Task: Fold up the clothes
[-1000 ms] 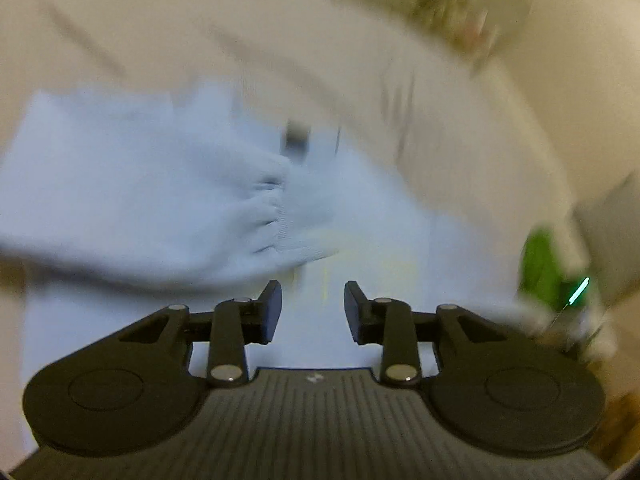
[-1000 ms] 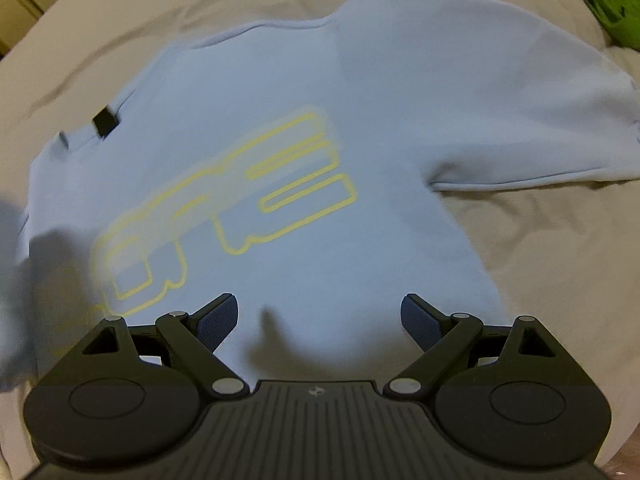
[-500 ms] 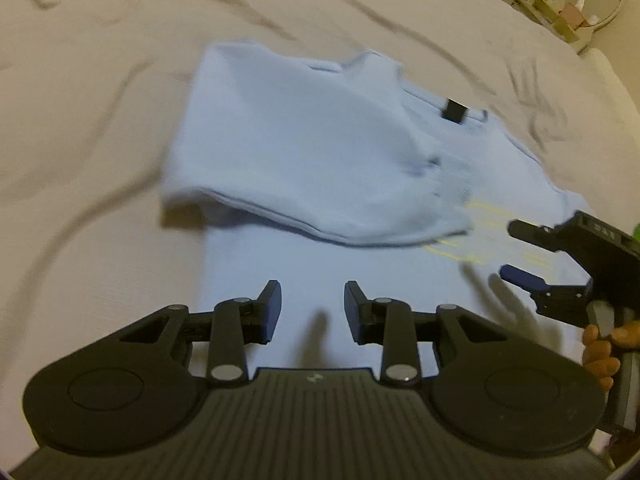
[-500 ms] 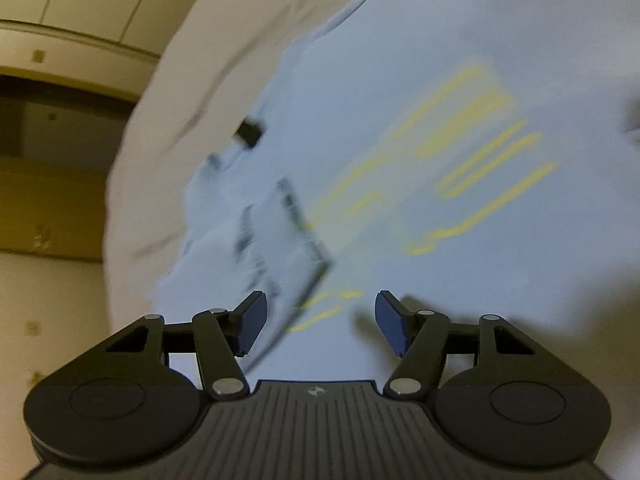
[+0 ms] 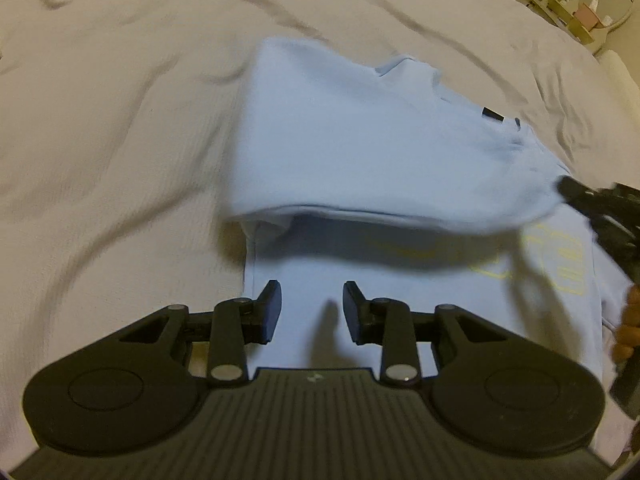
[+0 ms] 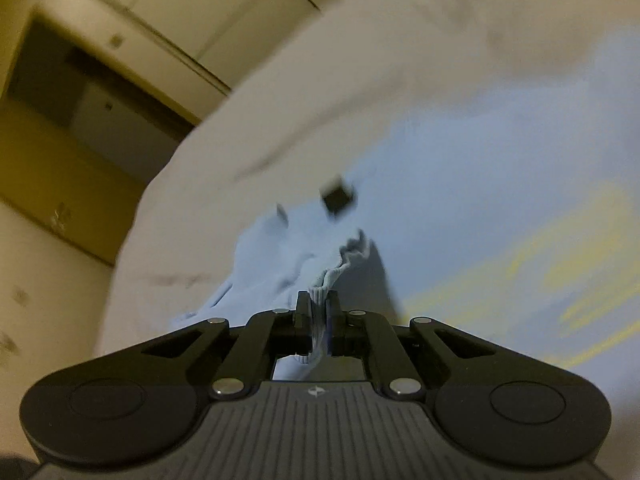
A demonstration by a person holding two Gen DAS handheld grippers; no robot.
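Pale blue sweatshirt (image 5: pixel 360 152) lies on the cream bedspread (image 5: pixel 100 120), front up, yellow lettering (image 5: pixel 560 256) showing on the chest. One sleeve (image 5: pixel 380 184) is drawn across the body, lying over the upper chest just below the neckline and its small black neck tag (image 5: pixel 493 114); its lower edge hangs slightly off the cloth beneath, casting a shadow.

Right gripper (image 6: pixel 318 320): jaws clamped tight on the ribbed cuff (image 6: pixel 332 276) of that sleeve, cloth bunched between the pads. In the left wrist view it sits at the sweatshirt's far side edge, beyond the lettering.

Left gripper (image 5: pixel 312 308): jaws parted, nothing between them, hovering above the sweatshirt's lower body, near its side seam.

Step in hand, as I judge it: the sleeve fold, cuff being carried across the chest.

Next move likely calls for laying the cuff down flat on the body so the sleeve lies smooth, then letting go. The empty left gripper is placed to pin or flatten cloth meanwhile.

Beyond the bedspread: wardrobe doors (image 6: pixel 180 20), a shelf unit (image 5: pixel 580 4).
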